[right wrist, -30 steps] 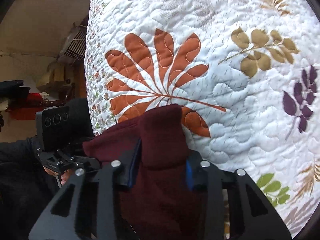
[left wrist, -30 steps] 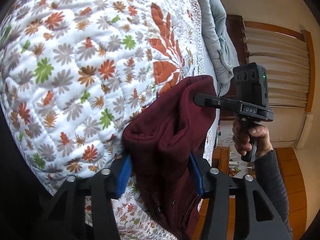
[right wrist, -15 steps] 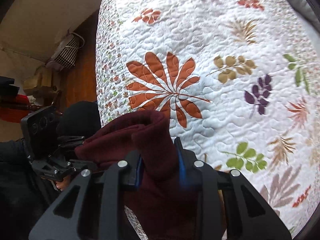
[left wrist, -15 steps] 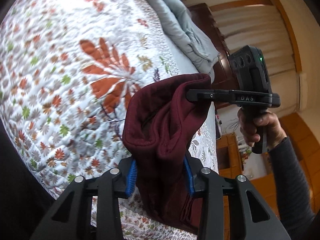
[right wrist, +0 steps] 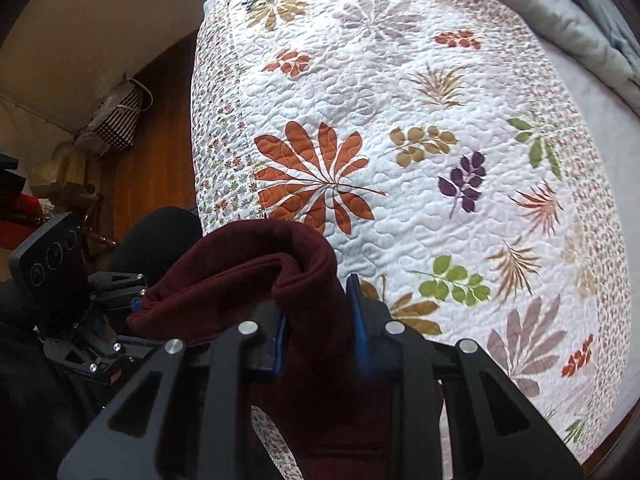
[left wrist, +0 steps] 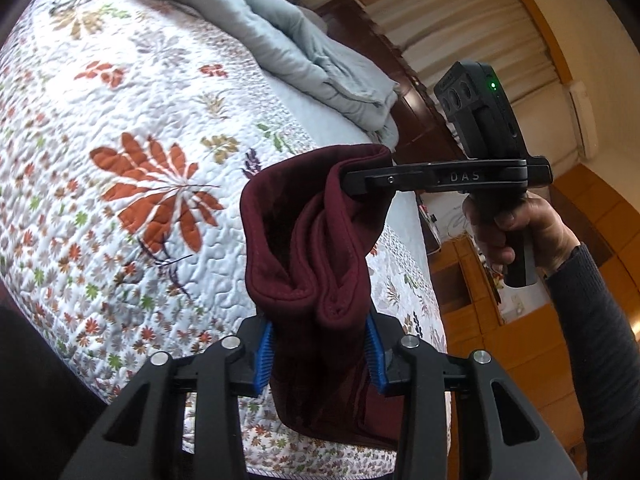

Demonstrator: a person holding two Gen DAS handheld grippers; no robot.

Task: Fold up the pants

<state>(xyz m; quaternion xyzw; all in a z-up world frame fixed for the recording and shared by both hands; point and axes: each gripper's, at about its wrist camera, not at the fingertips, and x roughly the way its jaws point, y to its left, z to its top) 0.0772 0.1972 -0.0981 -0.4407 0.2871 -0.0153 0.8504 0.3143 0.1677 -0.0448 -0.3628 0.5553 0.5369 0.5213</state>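
White letters "DAS" on the right tool's [left wrist: 362, 182] black bar.

Black gripper [left wrist: 318, 354] — blue pads, silver screws, "DAS" marking — dark knit sleeve [left wrist: 592, 344]

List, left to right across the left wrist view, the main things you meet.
Quilt → maroon pants → right gripper → hand → sleeve.
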